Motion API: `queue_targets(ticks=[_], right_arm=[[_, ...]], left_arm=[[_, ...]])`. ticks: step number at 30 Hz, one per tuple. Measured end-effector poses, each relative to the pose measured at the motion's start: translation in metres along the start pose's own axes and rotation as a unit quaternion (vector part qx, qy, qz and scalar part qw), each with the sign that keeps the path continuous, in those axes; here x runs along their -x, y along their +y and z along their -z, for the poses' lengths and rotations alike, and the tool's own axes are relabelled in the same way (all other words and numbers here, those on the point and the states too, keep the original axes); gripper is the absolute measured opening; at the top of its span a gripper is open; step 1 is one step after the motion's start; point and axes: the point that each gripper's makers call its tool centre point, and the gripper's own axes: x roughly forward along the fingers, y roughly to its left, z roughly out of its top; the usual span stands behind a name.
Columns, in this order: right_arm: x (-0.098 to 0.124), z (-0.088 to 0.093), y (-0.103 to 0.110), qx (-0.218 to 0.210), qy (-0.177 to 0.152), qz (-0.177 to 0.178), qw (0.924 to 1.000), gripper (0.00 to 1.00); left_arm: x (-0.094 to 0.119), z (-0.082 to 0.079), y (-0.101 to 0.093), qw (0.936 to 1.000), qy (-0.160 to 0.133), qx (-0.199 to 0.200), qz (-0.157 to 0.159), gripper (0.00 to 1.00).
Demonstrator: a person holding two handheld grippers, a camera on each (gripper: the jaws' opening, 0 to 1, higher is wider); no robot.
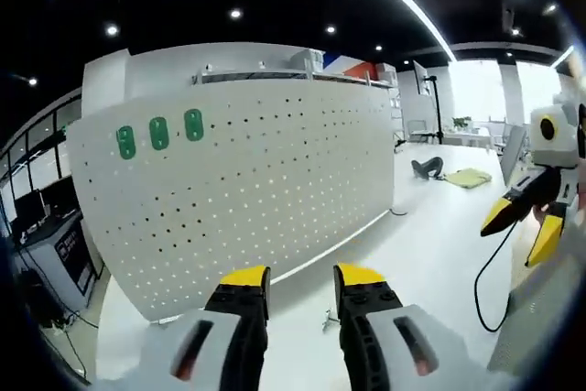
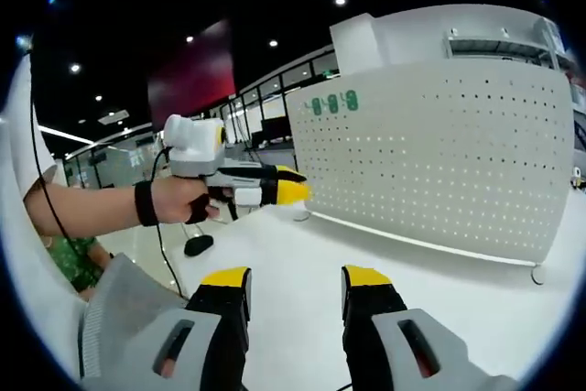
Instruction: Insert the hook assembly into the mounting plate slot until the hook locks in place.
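Left gripper view: the left tool (image 1: 301, 283) rises from the bottom edge with its two yellow-tipped jaws spread apart and nothing between them. Beyond the jaws stands a white perforated mounting plate (image 1: 275, 180), upright on the white tabletop (image 1: 430, 244), curving across most of the scene. Three green tabs (image 1: 159, 134) sit in a row near its upper left corner. A small metal piece (image 1: 327, 321), possibly the hook assembly, lies on the tabletop just in front of the jaws; it is too small to tell for sure. At the right edge the right tool (image 1: 524, 226) comes in, yellow tips pointing down and left, its jaws parted, with a black cable (image 1: 485, 281) hanging beneath it. Farther back on the tabletop lie a dark object (image 1: 427, 168) and a yellow-green cloth (image 1: 469, 178).

Right gripper view: the right tool (image 2: 298, 279) shows its jaws apart and empty over the tabletop (image 2: 302, 235). The mounting plate (image 2: 439, 153) stands to the right, with the green tabs (image 2: 333, 103) at its upper left. The left tool (image 2: 295, 191) enters from the left, held in a person's hand (image 2: 183, 199) with a black wristband (image 2: 143, 203); whether its jaws are parted I cannot tell from this side. A dark mouse-like object (image 2: 197, 245) rests on the tabletop below the hand.
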Motion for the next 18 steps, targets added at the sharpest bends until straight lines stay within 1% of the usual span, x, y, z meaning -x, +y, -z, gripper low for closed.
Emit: queue_targets(ticks=[9,11,15,17,18], right_arm=[[0.008,0.003,-0.010,-0.009,-0.002,0.004,0.9999,0.40],[0.009,0.005,-0.013,-0.010,-0.001,0.006,0.9999,0.40],[0.015,0.008,-0.018,-0.016,0.001,0.009,0.9998,0.40],[0.016,0.010,-0.020,-0.019,0.002,0.012,0.9998,0.40],[0.017,0.011,-0.020,-0.020,0.002,0.011,0.9997,0.40]], left_arm=[[-0.013,0.027,-0.014,0.9987,0.046,-0.013,0.019,0.29],[-0.016,0.032,-0.016,0.9984,0.051,-0.012,0.022,0.29],[-0.023,0.045,-0.024,0.9966,0.073,-0.019,0.034,0.29],[-0.027,0.052,-0.027,0.9957,0.084,-0.012,0.037,0.28],[-0.030,0.058,-0.030,0.9943,0.098,-0.002,0.042,0.29]])
